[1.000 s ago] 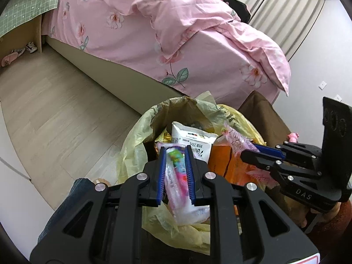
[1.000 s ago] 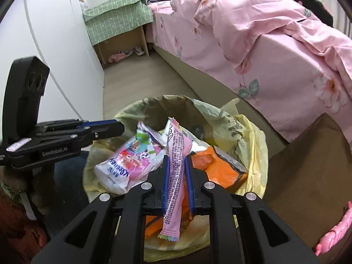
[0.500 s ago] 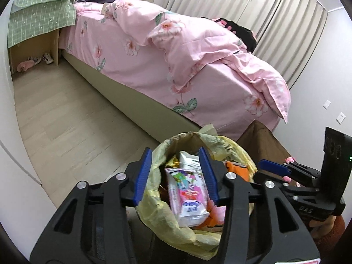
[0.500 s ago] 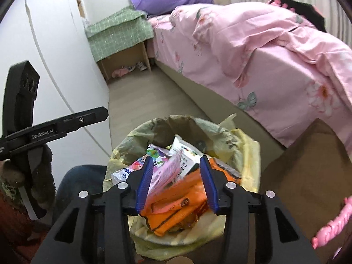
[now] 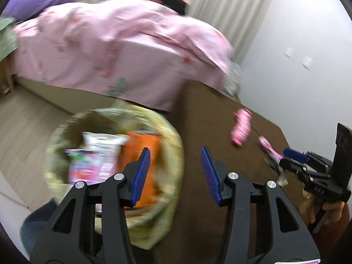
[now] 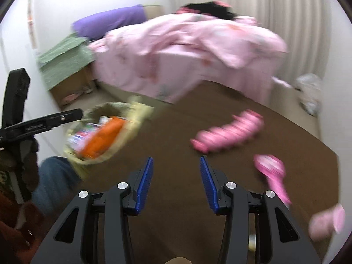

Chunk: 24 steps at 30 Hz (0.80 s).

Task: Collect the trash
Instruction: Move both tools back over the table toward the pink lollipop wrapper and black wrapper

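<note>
Both views are blurred by motion. The bin with the yellow bag point(image 5: 169, 129) stands on the floor beside the brown table point(image 5: 209, 114), and it holds an orange packet point(image 5: 143, 145) and a pink-and-white packet point(image 5: 92, 160). My left gripper point(image 5: 175, 151) hangs over the bin's right rim and the table edge; its jaws are opening with nothing between them. My right gripper point(image 6: 176, 160) is open and bare over the brown table point(image 6: 176, 132), with the bin point(image 6: 140, 110) to its left. A crumpled pale wrapper point(image 6: 308, 92) lies at the table's far right corner.
A pink ribbed toy point(image 6: 231, 129), a pink brush point(image 6: 270, 165) and another pink item point(image 6: 327, 222) lie on the table. A bed with a pink duvet point(image 5: 110, 44) runs behind. A person's knee in jeans point(image 6: 52, 176) is near the bin.
Both grippers let their wrappers drop into the bin and opened. Both then swung right, away from the bin and towards the brown table, the right one further.
</note>
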Motion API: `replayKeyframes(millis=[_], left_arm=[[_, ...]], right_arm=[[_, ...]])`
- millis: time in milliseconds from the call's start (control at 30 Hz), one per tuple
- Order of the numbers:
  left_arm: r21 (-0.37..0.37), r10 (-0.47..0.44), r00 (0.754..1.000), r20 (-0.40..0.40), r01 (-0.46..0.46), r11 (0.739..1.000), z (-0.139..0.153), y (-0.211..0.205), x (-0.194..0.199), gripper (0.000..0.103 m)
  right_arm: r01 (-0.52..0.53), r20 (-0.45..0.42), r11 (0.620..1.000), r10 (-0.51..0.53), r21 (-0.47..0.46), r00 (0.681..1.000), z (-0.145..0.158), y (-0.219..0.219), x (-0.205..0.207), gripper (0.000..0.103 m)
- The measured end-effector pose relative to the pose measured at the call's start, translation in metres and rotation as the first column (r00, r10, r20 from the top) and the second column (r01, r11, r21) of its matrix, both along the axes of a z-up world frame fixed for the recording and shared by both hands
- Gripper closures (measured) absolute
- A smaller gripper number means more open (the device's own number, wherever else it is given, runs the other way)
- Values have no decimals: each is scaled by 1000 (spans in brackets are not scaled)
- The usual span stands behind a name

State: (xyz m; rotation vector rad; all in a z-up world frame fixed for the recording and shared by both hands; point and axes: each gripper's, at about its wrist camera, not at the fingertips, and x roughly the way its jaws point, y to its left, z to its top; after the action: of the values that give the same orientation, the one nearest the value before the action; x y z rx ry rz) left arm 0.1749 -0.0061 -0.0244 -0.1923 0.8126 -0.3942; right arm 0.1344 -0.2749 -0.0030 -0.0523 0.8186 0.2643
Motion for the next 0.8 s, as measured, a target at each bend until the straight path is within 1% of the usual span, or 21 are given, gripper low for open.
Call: replayKeyframes(millis=[33,100,133,167,267,333,400,433,467,500,533,567,633,700,733,800], left_arm=[[5,-27,1000,-6,27,1000,-2,-14,0,58],[19,-70,997,-18,71,997,-5,-39,0,58],[29,-99,995,-27,100,995,-8,-55,-1,58],[38,-124,992,-32,125,991,-10,-67,-1,58],[66,-197,980,-32,199,978,-14,-98,-4,58],[70,-253,967,-33,255,964,-17,-124,-3,58],[47,-298,953,-57,301,953,-20,-147,2,57],[23,-321,945,-69,323,946,-20,-160,5,57],[-5,-346,935,-79,346,938,-21,-175,9,54],[-24,-364,928,-84,363,931,-22,-187,13,52],[-35,-376,922,-88,374,927,-22,-198,15,50],[-40,-385,918,-95,382,923,-24,-210,20,50],[-30,-374,921,-113,373,927,-30,-240,34,49],[-7,-342,931,-132,344,939,-36,-263,47,48],[11,-326,933,-154,331,944,-40,-277,55,45],[50,-303,932,-198,318,947,-49,-300,67,44]], right_arm=[[46,-4,999,-46,-4,999,-4,-21,-9,61],[87,-14,996,-87,-6,996,-12,-44,-17,61],[132,-16,991,-132,-15,991,-17,-61,-25,61],[151,-15,988,-151,-16,988,-20,-72,-27,61],[214,-9,977,-214,8,977,-27,-105,-44,61],[261,-2,965,-261,26,965,-33,-127,-57,61],[290,2,956,-290,35,957,-38,-139,-66,61],[308,2,950,-309,42,951,-40,-146,-72,60],[325,-2,944,-326,55,945,-44,-155,-77,58],[338,-10,938,-338,75,941,-47,-162,-82,51],[344,-16,935,-344,84,939,-48,-165,-84,47],[358,-28,929,-357,95,934,-51,-170,-86,46],[371,-43,923,-368,102,929,-56,-177,-91,40],[367,-59,923,-362,114,930,-60,-181,-96,40],[361,-65,926,-355,115,932,-62,-180,-98,40],[352,-70,929,-346,112,936,-63,-180,-101,40]])
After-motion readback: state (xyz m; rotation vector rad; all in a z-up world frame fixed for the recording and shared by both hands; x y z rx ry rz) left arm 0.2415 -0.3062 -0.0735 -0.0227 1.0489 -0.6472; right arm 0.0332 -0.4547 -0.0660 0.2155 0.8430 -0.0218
